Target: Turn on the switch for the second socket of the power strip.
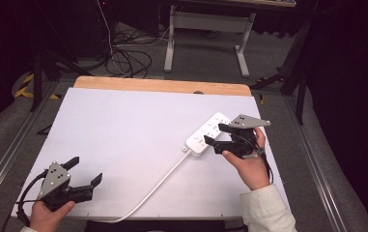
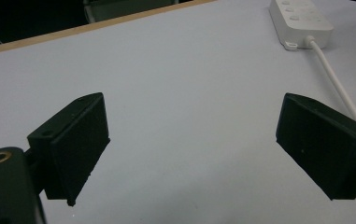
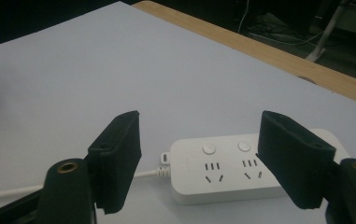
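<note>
The power strip (image 1: 206, 134) lies at the right of the table (image 1: 119, 130). The right gripper (image 1: 219, 134) is held wide over its near end; the left gripper (image 1: 86, 170), also wide, is kept near-left. The strip is probably best straddled squarely before closing.

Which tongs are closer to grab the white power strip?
The right tongs. They hang open right at the power strip, which sits between their jaws in the right gripper view. The left tongs are open far across the table.
</note>
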`<state>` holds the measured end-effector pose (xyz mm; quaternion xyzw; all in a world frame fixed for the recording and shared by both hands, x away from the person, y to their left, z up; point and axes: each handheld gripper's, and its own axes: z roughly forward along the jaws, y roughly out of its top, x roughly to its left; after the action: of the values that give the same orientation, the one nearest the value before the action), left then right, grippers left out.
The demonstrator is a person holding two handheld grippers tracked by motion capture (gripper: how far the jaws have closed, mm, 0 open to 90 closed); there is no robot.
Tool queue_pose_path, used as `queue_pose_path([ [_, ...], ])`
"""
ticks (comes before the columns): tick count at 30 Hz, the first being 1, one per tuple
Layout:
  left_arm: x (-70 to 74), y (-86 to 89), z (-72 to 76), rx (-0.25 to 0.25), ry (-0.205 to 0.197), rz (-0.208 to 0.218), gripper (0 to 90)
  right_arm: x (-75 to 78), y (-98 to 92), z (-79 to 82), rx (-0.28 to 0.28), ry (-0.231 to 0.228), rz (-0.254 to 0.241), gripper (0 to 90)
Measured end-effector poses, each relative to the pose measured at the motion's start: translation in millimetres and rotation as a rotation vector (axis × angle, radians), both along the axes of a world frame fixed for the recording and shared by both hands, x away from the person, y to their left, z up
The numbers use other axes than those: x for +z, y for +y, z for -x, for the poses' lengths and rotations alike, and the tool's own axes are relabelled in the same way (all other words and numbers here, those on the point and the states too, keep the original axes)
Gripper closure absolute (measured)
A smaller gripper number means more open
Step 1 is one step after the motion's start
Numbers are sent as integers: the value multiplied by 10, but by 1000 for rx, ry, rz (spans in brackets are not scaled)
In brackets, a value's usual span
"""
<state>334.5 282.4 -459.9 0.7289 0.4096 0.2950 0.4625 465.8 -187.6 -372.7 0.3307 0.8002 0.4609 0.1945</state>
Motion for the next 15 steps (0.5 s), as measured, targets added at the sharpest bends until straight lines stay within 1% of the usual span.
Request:
queue_pose_path([
  [4,2,0,6,-1,-5,0,98,-45,-75,122,19,-17,-22,294],
  [11,6,0,10,-6,-6,1,98,-163,-204,273,41,-20,-59,269],
  [15,6,0,9,-5,-7,0,98,-242,-261,362,59,-33,-59,260],
])
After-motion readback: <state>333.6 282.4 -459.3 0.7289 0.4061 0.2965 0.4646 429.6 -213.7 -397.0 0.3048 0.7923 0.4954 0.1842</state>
